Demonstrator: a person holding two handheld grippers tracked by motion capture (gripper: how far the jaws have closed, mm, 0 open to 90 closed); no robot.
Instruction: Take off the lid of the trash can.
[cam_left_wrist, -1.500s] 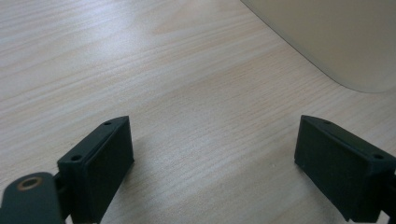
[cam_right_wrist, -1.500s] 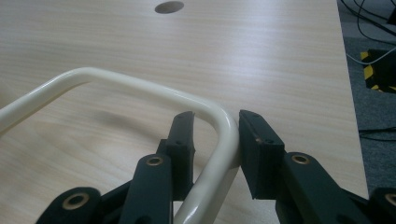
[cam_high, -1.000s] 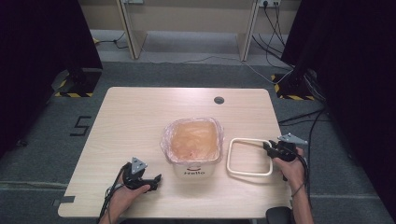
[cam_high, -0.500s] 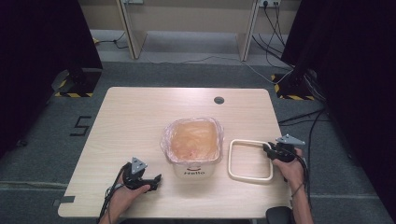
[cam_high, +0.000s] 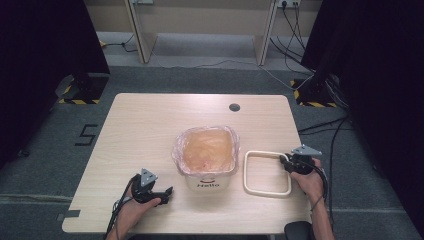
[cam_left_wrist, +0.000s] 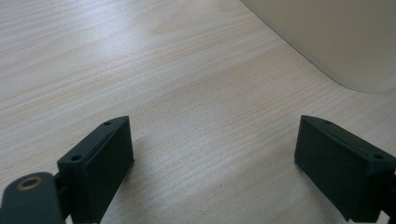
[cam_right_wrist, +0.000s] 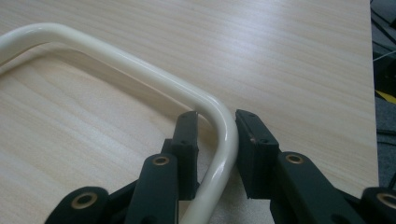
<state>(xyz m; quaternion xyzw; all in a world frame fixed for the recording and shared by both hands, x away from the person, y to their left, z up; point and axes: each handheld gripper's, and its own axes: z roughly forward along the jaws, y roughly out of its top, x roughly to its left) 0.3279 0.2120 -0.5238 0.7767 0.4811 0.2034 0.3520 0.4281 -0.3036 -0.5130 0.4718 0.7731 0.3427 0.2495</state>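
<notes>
A white square bin (cam_high: 206, 181) marked "Hello" stands at the middle of the table, lined with a pinkish translucent bag (cam_high: 207, 149). To its right a cream rounded-square hoop (cam_high: 267, 193) lies flat on the wood. My right gripper (cam_high: 285, 161) is at the hoop's far right corner. In the right gripper view the gripper (cam_right_wrist: 217, 122) has its jaws shut on the hoop's tube (cam_right_wrist: 116, 58) at the bend. My left gripper (cam_high: 167, 191) rests on the table to the front left of the bin, open, with bare wood between its jaws (cam_left_wrist: 210, 135). The bin's wall (cam_left_wrist: 327, 37) rises ahead.
The wooden table (cam_high: 150, 130) has a round cable hole (cam_high: 234, 107) near its far edge. Its right edge (cam_right_wrist: 373, 93) lies close beside my right gripper. Cables and black stands are on the floor beyond the table.
</notes>
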